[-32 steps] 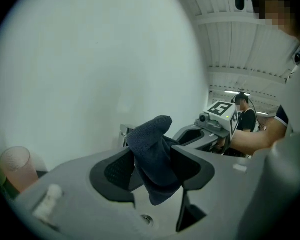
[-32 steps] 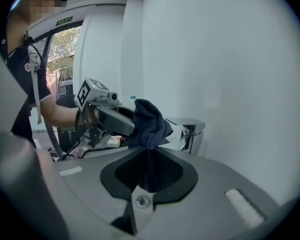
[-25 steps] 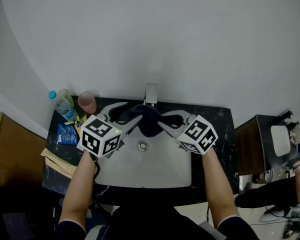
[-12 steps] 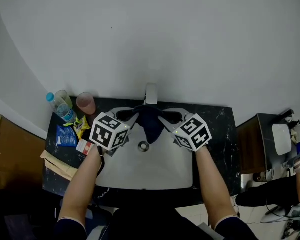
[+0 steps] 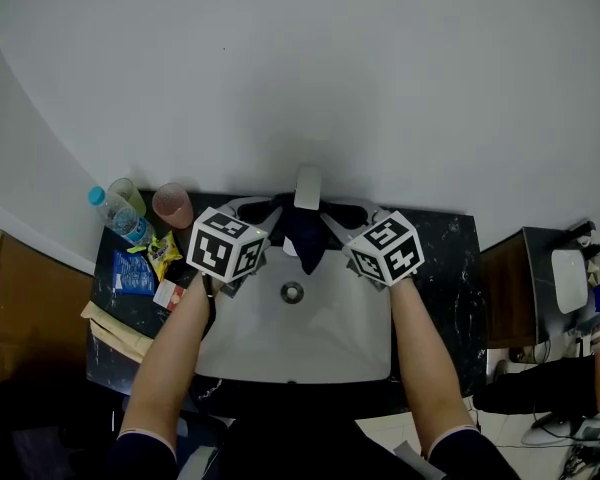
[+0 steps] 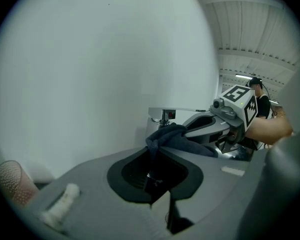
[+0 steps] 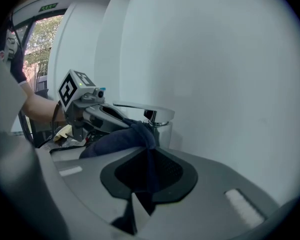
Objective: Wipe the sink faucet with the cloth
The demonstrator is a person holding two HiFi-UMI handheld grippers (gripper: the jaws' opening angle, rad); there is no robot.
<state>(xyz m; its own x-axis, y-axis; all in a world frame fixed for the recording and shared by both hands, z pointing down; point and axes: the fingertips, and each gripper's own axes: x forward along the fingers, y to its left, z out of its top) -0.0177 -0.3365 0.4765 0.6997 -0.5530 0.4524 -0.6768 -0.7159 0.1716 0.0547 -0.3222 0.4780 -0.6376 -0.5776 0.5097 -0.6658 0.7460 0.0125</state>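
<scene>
Dark blue cloth (image 5: 302, 236) hangs over the white ceramic sink (image 5: 320, 338) beneath the chrome faucet (image 5: 307, 186). The left tongs (image 5: 270, 218), just closed, and the right tongs (image 5: 332, 220) both pinch it.

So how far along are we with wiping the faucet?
Done: the cloth is up at the faucet. In hand: the left claw has just been closing its jaws on one end, and the right claw grips the other. Left: the actual wiping strokes over the faucet, by the look of it.
</scene>
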